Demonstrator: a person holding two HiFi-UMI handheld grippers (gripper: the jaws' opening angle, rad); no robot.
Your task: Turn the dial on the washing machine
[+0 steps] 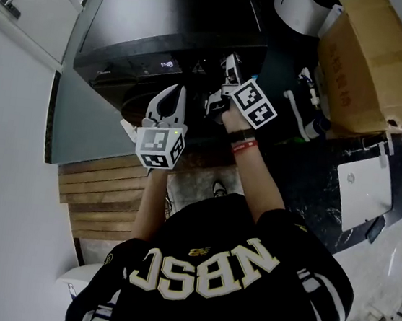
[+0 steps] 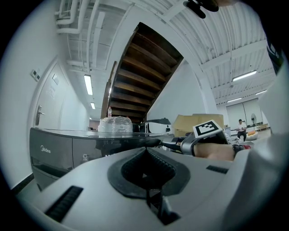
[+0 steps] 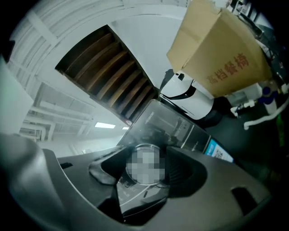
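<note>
Dial [image 3: 145,154] of washing machine [image 1: 168,14] between right tongs [image 1: 222,86]
Jaws seem clamped on it; left tongs [image 1: 171,96] closed together, empty, nearby.

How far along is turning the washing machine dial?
Done: the right hand-held gripper is at the panel of the dark grey washing machine. In hand: its jaws look closed on the round silver dial. Remaining: the turn itself; how far it is turned can't be read. The left hand-held gripper is shut and empty.
</note>
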